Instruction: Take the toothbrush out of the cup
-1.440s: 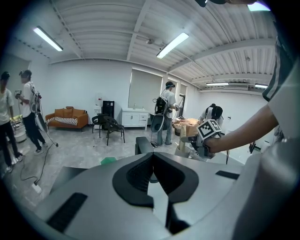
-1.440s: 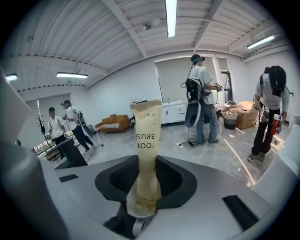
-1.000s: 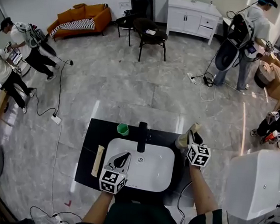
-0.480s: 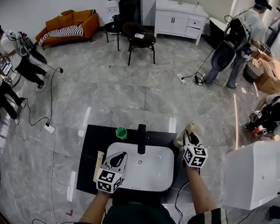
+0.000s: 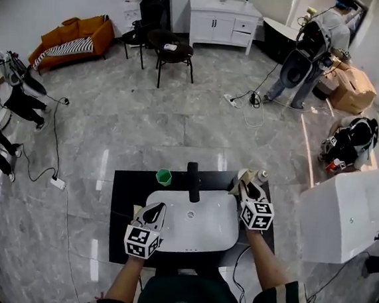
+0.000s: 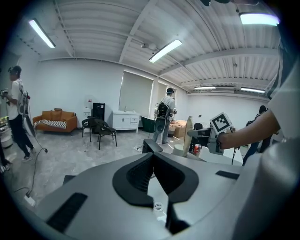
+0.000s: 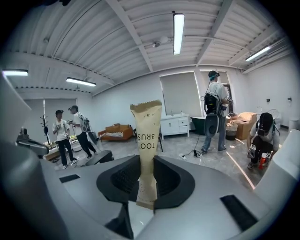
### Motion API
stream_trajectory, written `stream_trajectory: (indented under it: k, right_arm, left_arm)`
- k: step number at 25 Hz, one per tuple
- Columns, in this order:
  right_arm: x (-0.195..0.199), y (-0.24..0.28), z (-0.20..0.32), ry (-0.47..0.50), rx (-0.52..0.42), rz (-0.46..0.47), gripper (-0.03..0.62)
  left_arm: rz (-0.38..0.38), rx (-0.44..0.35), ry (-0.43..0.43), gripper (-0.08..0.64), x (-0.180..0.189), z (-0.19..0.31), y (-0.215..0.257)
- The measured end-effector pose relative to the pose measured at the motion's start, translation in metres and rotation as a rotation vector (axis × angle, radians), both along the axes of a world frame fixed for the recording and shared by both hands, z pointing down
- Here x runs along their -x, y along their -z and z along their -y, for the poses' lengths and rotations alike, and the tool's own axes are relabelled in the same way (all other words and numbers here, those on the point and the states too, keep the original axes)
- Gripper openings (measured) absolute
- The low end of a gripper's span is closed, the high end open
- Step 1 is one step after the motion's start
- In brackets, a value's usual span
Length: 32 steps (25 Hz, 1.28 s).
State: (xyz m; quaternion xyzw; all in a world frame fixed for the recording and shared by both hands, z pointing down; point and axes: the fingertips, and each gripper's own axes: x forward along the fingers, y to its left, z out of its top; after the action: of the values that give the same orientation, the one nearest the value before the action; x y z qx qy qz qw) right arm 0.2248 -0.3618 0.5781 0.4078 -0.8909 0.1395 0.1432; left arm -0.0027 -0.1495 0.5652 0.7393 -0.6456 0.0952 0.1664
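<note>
toothbrush (image 7: pixel 146 140) is out of the cup. It's in its paper sleeve (image 7: pixel 146 117), standing upright in the right gripper (image 7: pixel 146 161). The jaws are closed to a narrow gap on the sleeve's lower part, with pads pressing from both sides and most of the sleeve sticking up above them. My guess is the grip leaves that length free so the brush can be laid down or handed over cleanly.

cup (image 5: pixel 164 176) is green and sits at the far side of the black desk (image 5: pixel 126 198), just left of the black faucet (image 5: pixel 192 181). It's too small in the head view to tell if anything is inside. The right gripper is on the other side of the faucet, at the far right of the white basin (image 5: pixel 201 235), well apart from the cup. Extraction looks done; what's left, if anything, is setting the brush down.

left gripper (image 5: pixel 158 209): jaw tips are together with nothing between them. Only the basin's drain (image 6: pixel 155 206) shows through the gap behind the tips. It hovers over the basin's near-left edge, idle, probably parked clear of the right hand's path.

Pose: both forearms (image 5: pixel 265 261) reach in from the near edge. Both grippers point away from the person and slightly down, with marker cubes (image 5: pixel 258 215) on top. The right forearm runs along the basin's right side.
</note>
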Motion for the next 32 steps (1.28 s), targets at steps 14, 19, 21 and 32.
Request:
stream_trajectory:
  k: [14, 19, 21, 32]
  right_arm:
    - [0.041, -0.009, -0.098, 0.015, 0.044, 0.012, 0.101]
    - [0.077, -0.010, -0.127, 0.062, 0.062, 0.022, 0.101]
    - [0.095, -0.014, -0.138, 0.091, 0.073, 0.025, 0.101]
    - [0.241, -0.035, -0.215, 0.317, 0.177, 0.082, 0.100]
  left_arm:
    - [-0.024, -0.016, -0.040, 0.011, 0.048, -0.037, -0.008]
    - [-0.029, -0.030, -0.014, 0.011, 0.073, -0.055, -0.004]
    - [-0.027, -0.032, 0.005, 0.011, 0.087, -0.065, -0.006]
    - [-0.026, -0.013, 0.167, 0.011, 0.171, -0.135, -0.025]
